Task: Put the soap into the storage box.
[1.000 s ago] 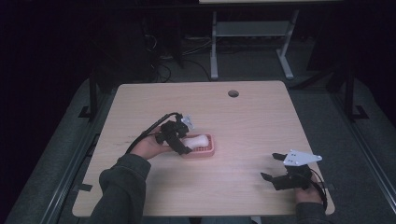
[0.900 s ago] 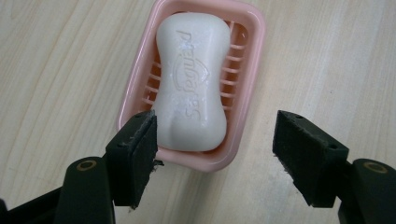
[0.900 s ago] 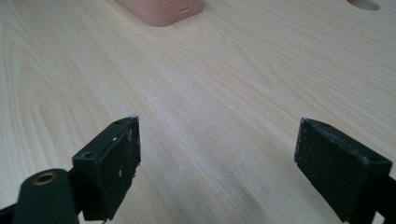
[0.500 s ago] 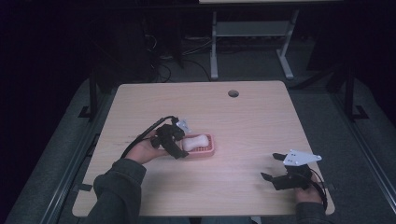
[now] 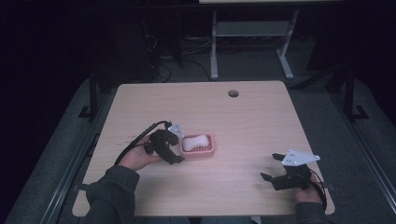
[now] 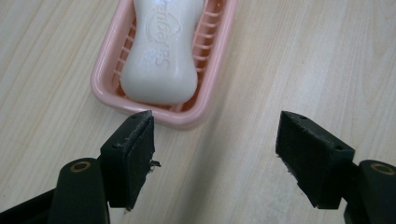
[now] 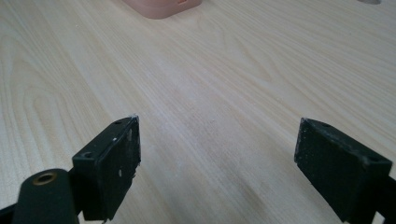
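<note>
A white soap bar (image 5: 195,142) (image 6: 161,51) lies in a pink slatted soap dish (image 5: 210,150) (image 6: 187,119) left of the table's middle. My left gripper (image 5: 180,145) (image 6: 217,135) sits just off the dish's left end. Its jaws have just been opening and stand apart over bare wood, with nothing between them. One jaw tip is close to the dish's rim. At the table's near right my right gripper (image 5: 271,166) (image 7: 219,135) rests open above the wood, pointing toward the dish (image 7: 161,7), and holds nothing.
The light wooden table (image 5: 261,121) has a round cable hole (image 5: 233,93) near its far edge. A white desk frame (image 5: 252,32) stands on the dark floor behind it. Cables trail from both grippers.
My left gripper has drawn back from the dish toward the left and near side, with its jaws wider apart. The soap stays in the dish. The right gripper has not moved.
</note>
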Tool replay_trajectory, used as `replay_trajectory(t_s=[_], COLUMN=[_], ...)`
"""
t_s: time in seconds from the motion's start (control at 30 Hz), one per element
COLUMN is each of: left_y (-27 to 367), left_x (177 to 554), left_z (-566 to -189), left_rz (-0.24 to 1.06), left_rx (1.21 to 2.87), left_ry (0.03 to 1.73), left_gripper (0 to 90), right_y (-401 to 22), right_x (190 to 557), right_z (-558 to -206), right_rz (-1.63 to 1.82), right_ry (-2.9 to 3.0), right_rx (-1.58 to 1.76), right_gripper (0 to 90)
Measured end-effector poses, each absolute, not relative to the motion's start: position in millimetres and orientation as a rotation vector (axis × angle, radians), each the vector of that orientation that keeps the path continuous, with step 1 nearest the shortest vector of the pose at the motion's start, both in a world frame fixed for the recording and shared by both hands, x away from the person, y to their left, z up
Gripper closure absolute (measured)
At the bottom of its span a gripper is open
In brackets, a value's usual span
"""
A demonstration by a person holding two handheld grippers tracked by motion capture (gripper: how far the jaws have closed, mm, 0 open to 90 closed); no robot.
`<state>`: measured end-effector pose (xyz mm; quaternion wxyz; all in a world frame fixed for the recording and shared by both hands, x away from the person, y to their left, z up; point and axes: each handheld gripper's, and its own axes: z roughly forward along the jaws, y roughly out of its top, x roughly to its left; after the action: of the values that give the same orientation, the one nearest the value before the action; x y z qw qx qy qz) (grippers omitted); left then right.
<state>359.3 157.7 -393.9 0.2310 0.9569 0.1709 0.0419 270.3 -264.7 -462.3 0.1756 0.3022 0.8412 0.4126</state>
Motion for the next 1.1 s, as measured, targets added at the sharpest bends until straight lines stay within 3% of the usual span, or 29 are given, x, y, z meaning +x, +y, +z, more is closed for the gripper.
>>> replay_trajectory(t_s=[1.1], left_y=[199], left_x=[331], left_z=[-409], left_rz=[0.134], left_rx=[2.605], left_ry=[0.533], left_gripper=[25.5], right_y=[-266], right_x=[269], right_z=[-462], right_rz=[1.160], right_ry=[2.381], right_rx=[0.858], right_gripper=[13.8])
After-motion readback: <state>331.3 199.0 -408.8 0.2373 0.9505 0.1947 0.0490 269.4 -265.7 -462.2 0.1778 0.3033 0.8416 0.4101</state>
